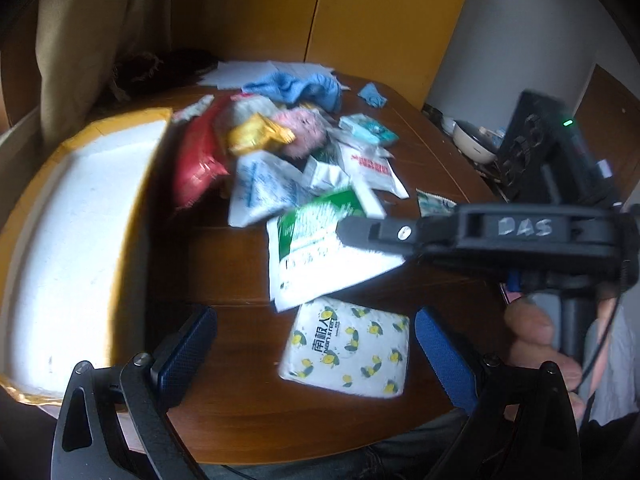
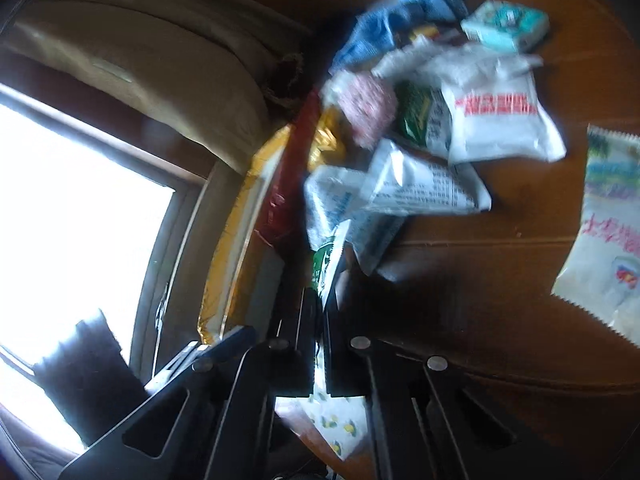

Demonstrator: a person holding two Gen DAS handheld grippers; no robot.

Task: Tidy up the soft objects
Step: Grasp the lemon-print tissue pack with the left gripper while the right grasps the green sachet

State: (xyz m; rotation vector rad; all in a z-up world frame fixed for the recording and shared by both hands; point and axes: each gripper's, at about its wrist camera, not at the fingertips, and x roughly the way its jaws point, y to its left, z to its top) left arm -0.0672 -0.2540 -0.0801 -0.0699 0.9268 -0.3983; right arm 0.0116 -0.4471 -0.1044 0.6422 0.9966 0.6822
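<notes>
The right hand-held gripper [image 1: 344,232] pinches the green-and-white packet [image 1: 320,248], just beyond the lemon-print tissue pack [image 1: 348,348] on the worktop [image 1: 224,248]. The left hand-held gripper [image 1: 316,340] hangs wide open over that pack. Next, probably, carrying the packet to the white foam box [image 1: 72,240].

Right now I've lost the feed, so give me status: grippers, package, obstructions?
Left gripper open, lemon pack between fingers. Right gripper shut on green pouch. White box left of pile; nothing blocking.
</notes>
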